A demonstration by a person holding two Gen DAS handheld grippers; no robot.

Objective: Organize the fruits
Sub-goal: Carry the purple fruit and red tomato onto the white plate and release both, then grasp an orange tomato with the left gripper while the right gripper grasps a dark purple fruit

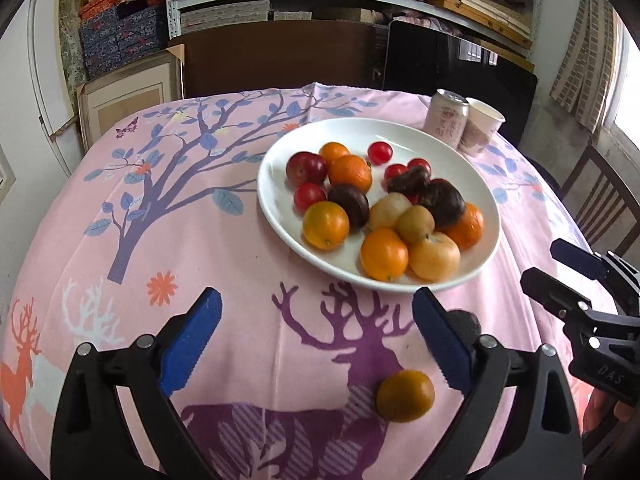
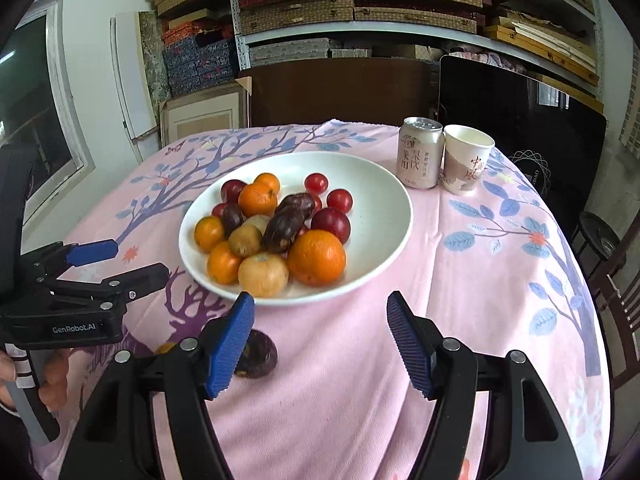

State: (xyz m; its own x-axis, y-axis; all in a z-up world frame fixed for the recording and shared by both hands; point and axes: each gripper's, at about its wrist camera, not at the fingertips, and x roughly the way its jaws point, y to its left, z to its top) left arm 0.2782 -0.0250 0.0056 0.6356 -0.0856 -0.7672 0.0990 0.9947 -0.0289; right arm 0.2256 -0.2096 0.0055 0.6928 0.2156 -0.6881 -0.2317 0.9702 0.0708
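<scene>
Both tongs point(image 1: 316, 336) point(image 2: 320, 340) gape wide; nothing held.

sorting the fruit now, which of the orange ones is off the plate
The small orange fruit lying on the pink tablecloth, between the open left gripper fingers. The other orange ones all sit on the white plate.

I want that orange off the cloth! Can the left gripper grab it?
Probably yes. The left gripper is open, and the orange lies on the tablecloth just inside its right jaw, nothing blocking.
</scene>
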